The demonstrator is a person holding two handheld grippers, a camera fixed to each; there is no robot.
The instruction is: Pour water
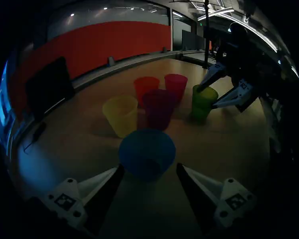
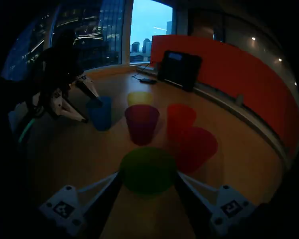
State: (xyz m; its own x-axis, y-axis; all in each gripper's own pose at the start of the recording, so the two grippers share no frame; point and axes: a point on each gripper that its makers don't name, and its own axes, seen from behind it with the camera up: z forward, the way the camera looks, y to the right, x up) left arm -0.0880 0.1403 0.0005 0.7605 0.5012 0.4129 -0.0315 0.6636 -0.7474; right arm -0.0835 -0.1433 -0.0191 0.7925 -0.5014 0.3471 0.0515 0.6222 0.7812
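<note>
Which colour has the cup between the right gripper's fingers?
Green cup; clearest in the right gripper view.

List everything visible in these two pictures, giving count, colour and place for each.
blue cup: one, blue, between left gripper fingers
green cup: one, green, between right gripper fingers
purple cup: one, purple, group's middle
yellow cup: one, yellow, beside purple cup
pink cup: one, pink, near green cup
red cup: one, red, beside pink cup
table: one, wooden, under cups
black panel: one, black, at table's edge
red wall: one, red, behind table
left gripper: one, white, flanking blue cup, contact unclear
right gripper: one, white, closed on green cup
</note>
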